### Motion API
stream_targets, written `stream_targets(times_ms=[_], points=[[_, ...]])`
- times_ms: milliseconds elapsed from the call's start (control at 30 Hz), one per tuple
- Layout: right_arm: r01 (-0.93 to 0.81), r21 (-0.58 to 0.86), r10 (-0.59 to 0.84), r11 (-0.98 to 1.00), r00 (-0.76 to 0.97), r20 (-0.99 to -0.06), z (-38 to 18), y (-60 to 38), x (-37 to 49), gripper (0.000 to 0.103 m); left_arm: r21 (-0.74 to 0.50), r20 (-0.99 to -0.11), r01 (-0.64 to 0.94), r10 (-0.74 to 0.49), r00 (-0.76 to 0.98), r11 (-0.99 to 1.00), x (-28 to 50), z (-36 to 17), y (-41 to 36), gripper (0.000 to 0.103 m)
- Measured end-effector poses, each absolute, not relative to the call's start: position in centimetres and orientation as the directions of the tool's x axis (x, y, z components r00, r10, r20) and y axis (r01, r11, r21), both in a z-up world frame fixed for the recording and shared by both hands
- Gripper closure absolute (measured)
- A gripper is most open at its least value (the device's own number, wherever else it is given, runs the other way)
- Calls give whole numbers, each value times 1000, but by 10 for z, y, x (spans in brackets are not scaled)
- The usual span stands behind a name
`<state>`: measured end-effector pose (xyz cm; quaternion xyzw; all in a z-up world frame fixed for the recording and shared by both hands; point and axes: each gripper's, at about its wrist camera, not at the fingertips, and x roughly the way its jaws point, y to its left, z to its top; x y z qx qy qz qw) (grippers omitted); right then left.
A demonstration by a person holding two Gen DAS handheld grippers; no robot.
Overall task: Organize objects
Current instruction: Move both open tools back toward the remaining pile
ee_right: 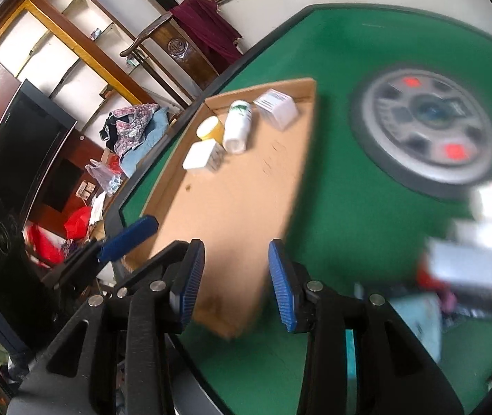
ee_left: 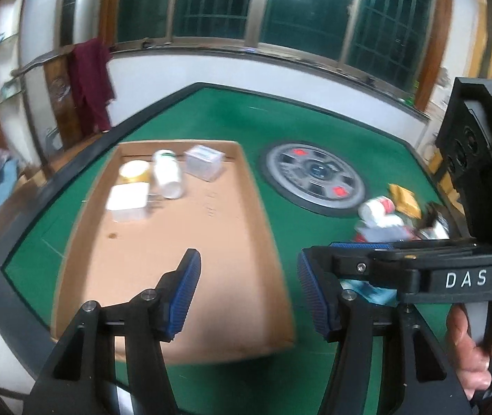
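A green table (ee_left: pixel 332 121) carries a cardboard tray (ee_left: pixel 183 242) and scattered packages (ee_left: pixel 384 214).

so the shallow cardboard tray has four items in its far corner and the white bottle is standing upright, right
Not quite: the white plastic bottle lies on its side, as the left wrist view shows. The shallow cardboard tray does hold four items in its far corner.

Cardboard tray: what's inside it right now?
Four items cluster at the far end of the cardboard tray: a white bottle lying down, yellow-lidded jar, white box, grey-white box. Nothing hidden.
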<state>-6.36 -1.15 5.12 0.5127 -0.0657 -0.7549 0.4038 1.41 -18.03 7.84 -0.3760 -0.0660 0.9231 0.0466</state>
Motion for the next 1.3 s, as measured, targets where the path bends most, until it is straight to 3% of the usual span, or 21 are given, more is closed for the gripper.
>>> stream_targets(times_ms=[200,300,433,667,733,933,1133,1200,1300], points=[[538,510,-690,-671,-201,-696,53,59,-48,66,-136,-708,-132,189,-680,-982,22,73,-132,50],[515,509,-687,-690,-243,-685,51,94,-46,57,-98,-717,-200,208,-665,-975,25,69,-103,50],[461,547,-699,-699,-275,-660,46,142,-50,56,-19,-740,-314,225,-635,-949,23,58,-67,50],[393,602,-719,-695,-351,-600,50,199,-61,54,99,-804,-379,150,-575,-920,-5,28,-43,50],[370,618,-720,-694,-372,-585,53,210,-66,49,86,-822,-395,159,-547,-915,-13,23,-43,50],[329,650,-726,-685,-381,-572,48,226,-76,49,15,-837,-385,199,-509,-923,-30,12,-41,46],[302,658,-719,-690,-386,-578,44,232,-79,49,-239,-807,-492,453,-379,-837,8,17,-26,45],[298,659,-719,-691,-382,-581,44,233,-80,49,-212,-799,-540,463,-384,-814,25,23,-20,45],[287,661,-715,-694,-383,-584,42,235,-82,49,-138,-818,-476,371,-440,-868,22,27,-20,45]])
